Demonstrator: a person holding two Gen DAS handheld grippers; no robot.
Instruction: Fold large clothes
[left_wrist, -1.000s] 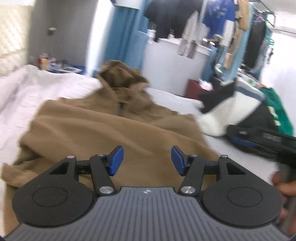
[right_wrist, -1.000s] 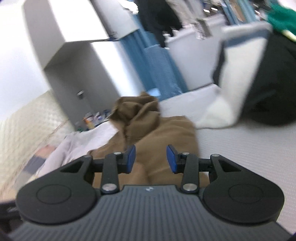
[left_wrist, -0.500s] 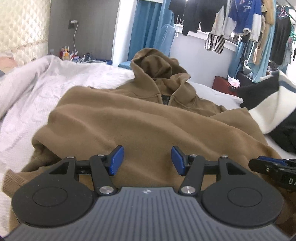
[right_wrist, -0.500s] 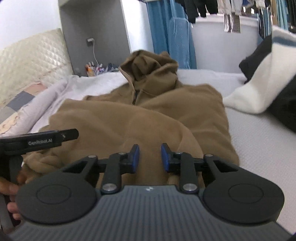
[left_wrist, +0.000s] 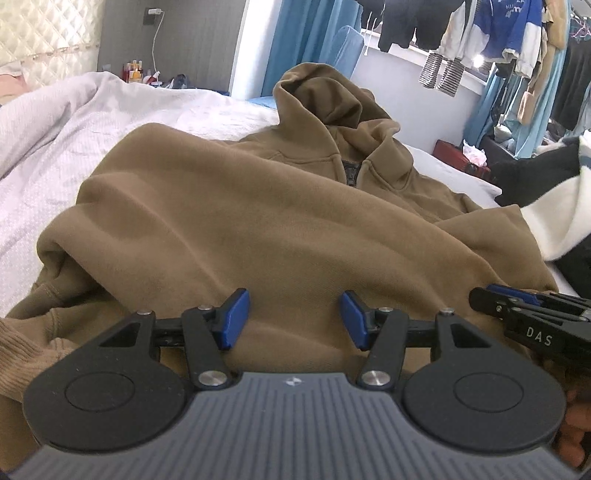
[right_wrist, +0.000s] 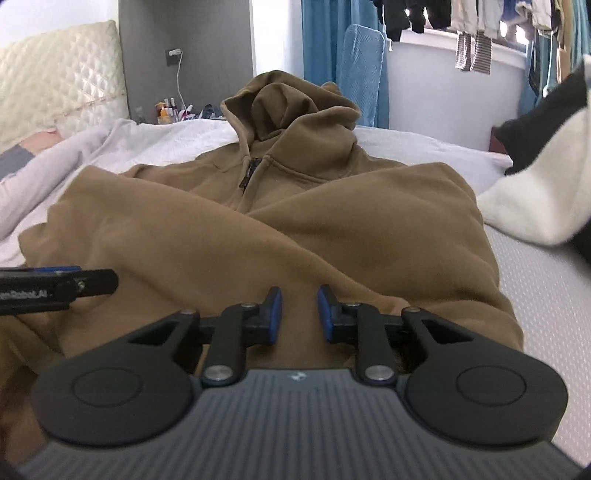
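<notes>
Garment: brown hoodie (left_wrist: 280, 221) lies face up on the bed (left_wrist: 110, 122), hood toward the far wall, zip at the collar; both sleeves are folded across the chest, one over the other.
Surroundings: a black-and-white garment (right_wrist: 532, 199) lies just beside the hoodie's right edge; more clothes hang on a rack (left_wrist: 498, 33) behind.
Left gripper (left_wrist: 293, 319): jaws stand apart, nothing between the pads; it hovers low over the near hem area of the hoodie.
Right gripper (right_wrist: 298, 314): jaws are closing, now only a narrow gap; brown fabric shows through the gap, but whether the pads press on it cannot be told.
Change: a second ago both views were blurred and held higher, with the hoodie farther off; both grippers have since come down to the near edge, side by side; the right gripper's gap has narrowed while the left's has not.
Meaning for the task: the sleeve folds appear done; judged from this pose, the step in hand is taking hold of the bottom hem to fold it up toward the collar; the left gripper has yet to close.
Risk: a pinch on the top layer alone would drag the crossed sleeves out of place.
</notes>
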